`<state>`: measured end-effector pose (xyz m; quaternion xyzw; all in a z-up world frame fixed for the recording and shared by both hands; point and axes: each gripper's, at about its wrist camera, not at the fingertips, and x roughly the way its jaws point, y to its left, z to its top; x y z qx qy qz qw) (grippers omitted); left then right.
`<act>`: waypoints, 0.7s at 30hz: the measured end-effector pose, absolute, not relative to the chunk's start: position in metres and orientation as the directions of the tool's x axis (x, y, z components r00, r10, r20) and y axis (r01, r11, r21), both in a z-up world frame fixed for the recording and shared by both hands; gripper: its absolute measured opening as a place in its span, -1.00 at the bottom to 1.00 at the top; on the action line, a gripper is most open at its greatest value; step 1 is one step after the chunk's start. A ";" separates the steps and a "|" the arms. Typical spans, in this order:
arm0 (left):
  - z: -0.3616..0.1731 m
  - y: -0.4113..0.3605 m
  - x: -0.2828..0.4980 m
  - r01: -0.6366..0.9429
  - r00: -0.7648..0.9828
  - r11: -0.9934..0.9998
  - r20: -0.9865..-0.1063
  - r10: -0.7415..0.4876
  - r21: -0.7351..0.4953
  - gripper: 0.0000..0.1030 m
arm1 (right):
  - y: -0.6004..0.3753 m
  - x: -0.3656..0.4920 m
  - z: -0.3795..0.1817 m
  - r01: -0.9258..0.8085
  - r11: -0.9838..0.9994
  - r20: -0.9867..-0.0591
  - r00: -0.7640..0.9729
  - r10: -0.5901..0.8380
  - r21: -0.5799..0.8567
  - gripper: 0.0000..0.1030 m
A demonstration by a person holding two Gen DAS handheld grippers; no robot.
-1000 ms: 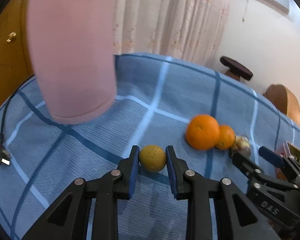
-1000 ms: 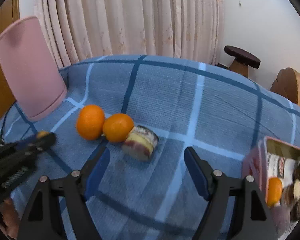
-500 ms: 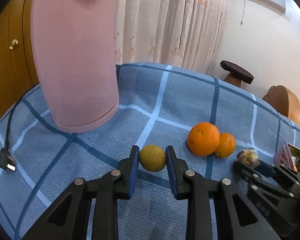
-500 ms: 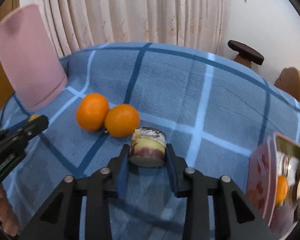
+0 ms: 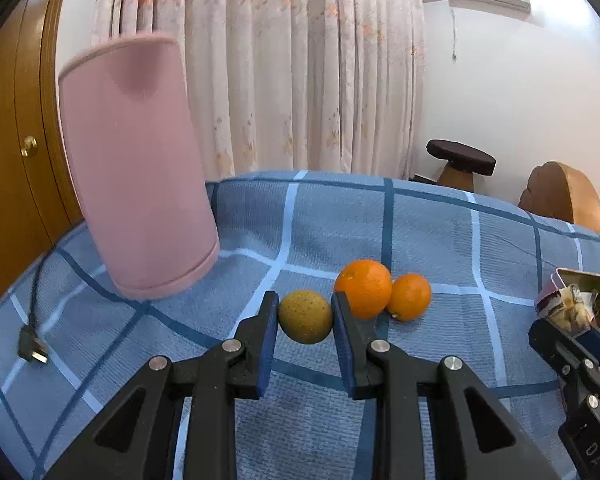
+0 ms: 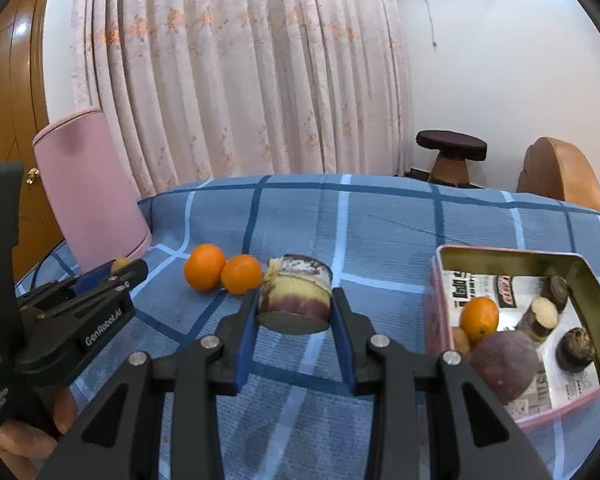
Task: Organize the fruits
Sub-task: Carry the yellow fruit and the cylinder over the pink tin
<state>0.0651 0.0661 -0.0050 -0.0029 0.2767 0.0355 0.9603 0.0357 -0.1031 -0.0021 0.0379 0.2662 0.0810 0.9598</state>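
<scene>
Fruit was held in both grippers above the blue checked cloth [image 6: 380, 232]. The left gripper [image 5: 305, 320] had its pads closed against a small yellow-green fruit [image 5: 305, 316], lifted clear of the cloth. The right gripper [image 6: 294, 304] was clamped on a purple-and-cream cut chunk [image 6: 295, 294], flat face toward the camera, its short axis running between the pads. The pink tin [image 6: 500, 252], already holding an orange and several dark pieces, lay to the right of that chunk and close by, so the right gripper was the nearer one; its load probably goes there first. Two oranges [image 6: 222, 268] sat touching on the cloth, left of the tin, beyond both grippers.
</scene>
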 end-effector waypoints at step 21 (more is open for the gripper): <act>-0.001 0.032 0.032 -0.051 0.874 0.999 -0.484 0.051 0.014 -0.44 | -0.115 -0.002 0.000 -0.106 0.993 -0.454 0.884 0.114 0.043 -0.27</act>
